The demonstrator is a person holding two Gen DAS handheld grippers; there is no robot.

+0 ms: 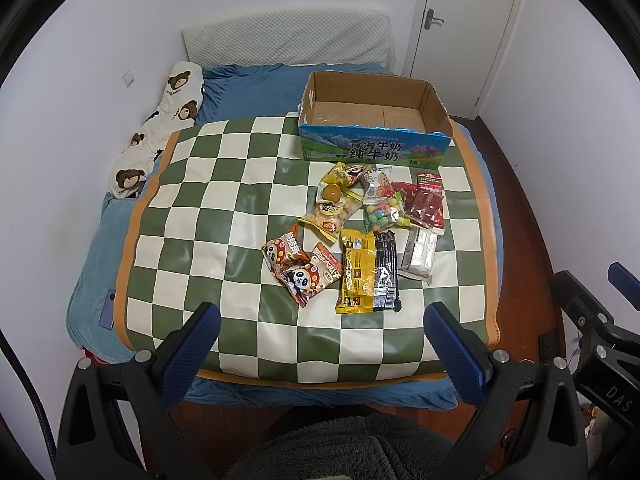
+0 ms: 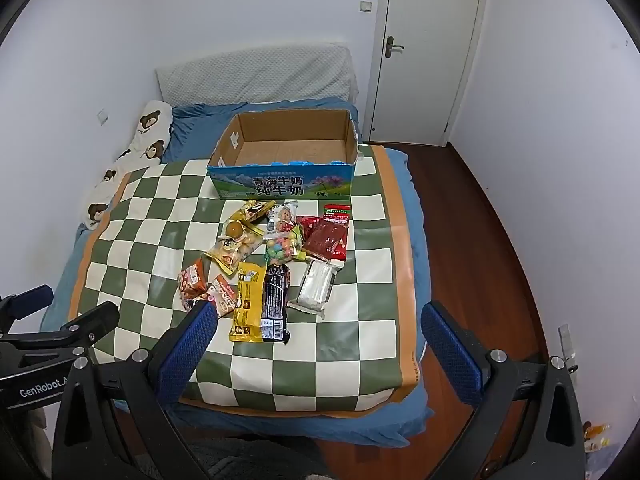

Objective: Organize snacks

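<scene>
Hovering with fingers spread wide and gripping nothing, the left gripper [image 1: 322,320] and right gripper [image 2: 320,320] are pointing downward. Beyond their fingertips, a heap of colourful plastic snack packets [image 1: 360,236] is lying on the green-and-cream checkered mat [image 1: 224,208], and farther ahead an open brown cardboard box with a blue printed front [image 1: 372,120] is sitting.

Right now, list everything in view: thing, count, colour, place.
Open cardboard milk box: 1, brown inside, blue-green print, far edge of mat, empty.
Checked mat: 1, green and cream, orange border, on bed.
Snack packets: about a dozen, mixed colours, piled on mat before the box.
Long yellow packet: 1, nearest of the pile, beside a long black packet.
Bear-print pillow: 1, white and brown, by left wall.
Blue bedsheet: 1, under mat.
White door: 1, closed, far right.
Left gripper: open, empty.
Right gripper: open, empty.
</scene>
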